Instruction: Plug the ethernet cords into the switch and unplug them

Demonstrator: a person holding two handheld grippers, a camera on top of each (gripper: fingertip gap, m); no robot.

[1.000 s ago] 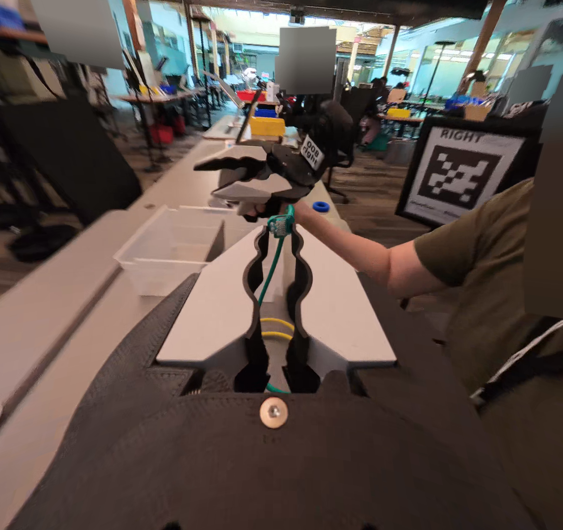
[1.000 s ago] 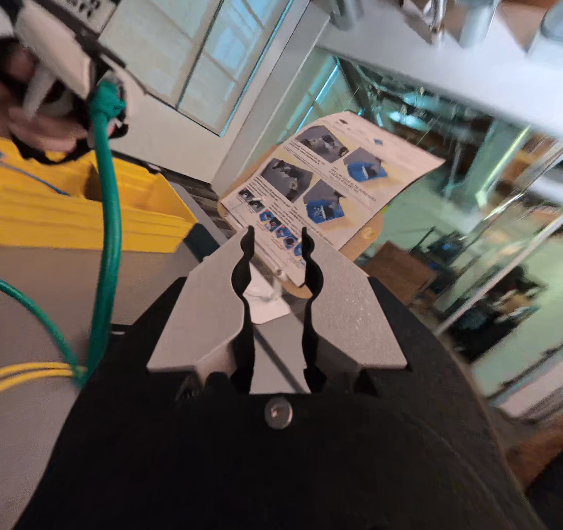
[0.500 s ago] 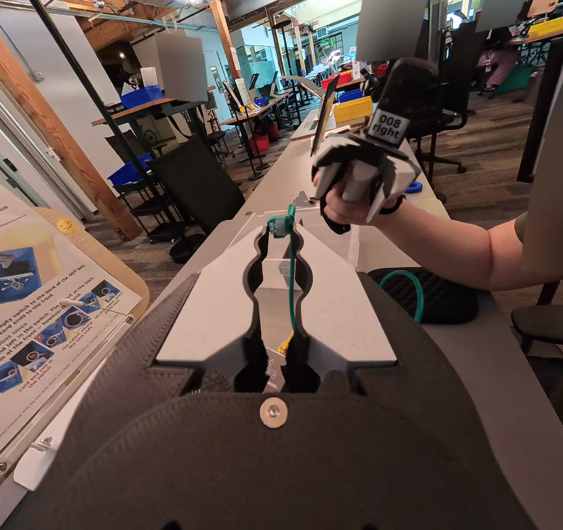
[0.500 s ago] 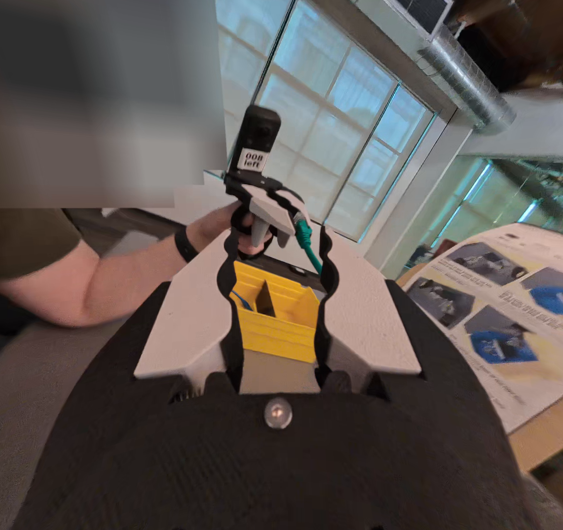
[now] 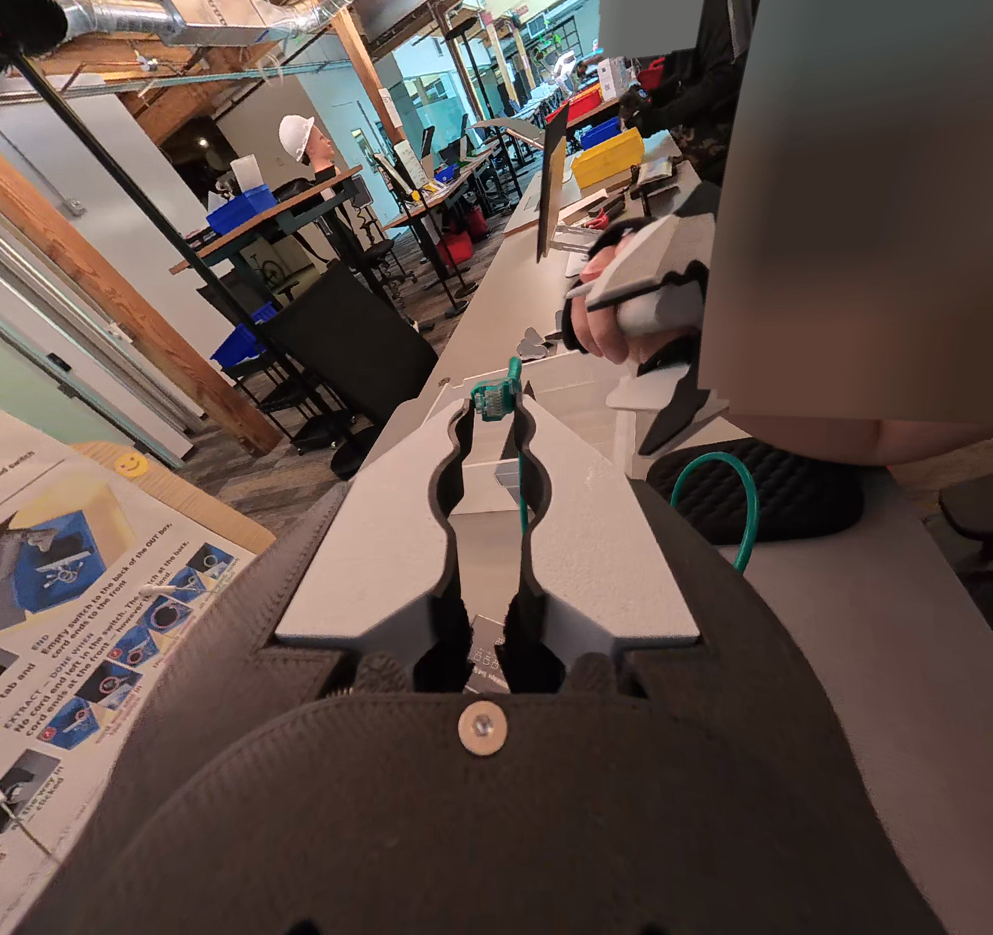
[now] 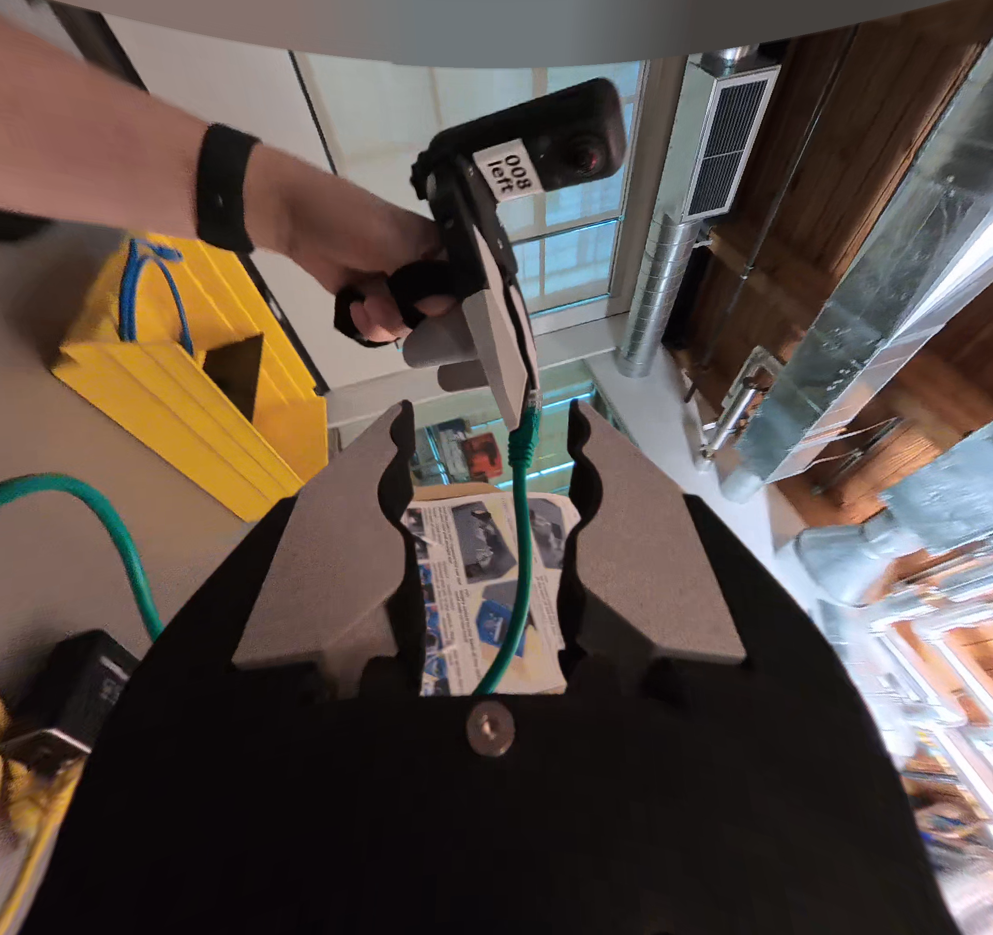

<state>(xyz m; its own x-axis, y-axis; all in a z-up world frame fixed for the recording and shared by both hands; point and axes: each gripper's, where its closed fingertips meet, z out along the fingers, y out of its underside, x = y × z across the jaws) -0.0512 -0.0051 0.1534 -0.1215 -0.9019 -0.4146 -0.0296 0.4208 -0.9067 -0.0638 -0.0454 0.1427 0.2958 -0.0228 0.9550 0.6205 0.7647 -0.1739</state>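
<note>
Two hand-held grippers are showing: the left hand-held gripper point(image 5: 493, 408) and the right hand-held gripper point(image 6: 488, 414). One green ethernet cord point(image 5: 744, 500) is in play; one blue cord point(image 6: 129, 291) is lying in the one yellow bin point(image 6: 177, 398). One instruction sheet point(image 5: 80, 613) is standing at the left of the table point(image 5: 838, 640), and one black mat point(image 5: 795, 500) is lying on the table.

The left hand-held gripper is clamping the green plug point(image 5: 491, 396) of the ethernet cord at its fingertips; the plug is projecting just past the tips, contacts facing the camera. The cord is running down between the fingers and is looping up again over the black mat to the right.

In the right wrist view, the left hand-held gripper point(image 6: 518, 398) is hanging just beyond the tips of the right one, with the plug boot point(image 6: 524, 433) and cord point(image 6: 516, 586) passing through the gap between the right fingers. The right jaws are standing apart and are touching nothing. A dark box point(image 6: 80, 689) is lying at the lower left of this view; whether it is the switch cannot be told.

Compared with half a second ago, the right hand-held gripper point(image 5: 645, 285) is now sitting closer to the left camera, at the right edge of its view and partly behind a blurred patch. In the right wrist view, the left hand-held gripper is now appearing larger, and the yellow bin is now lying to the left rather than between the fingers.
</note>
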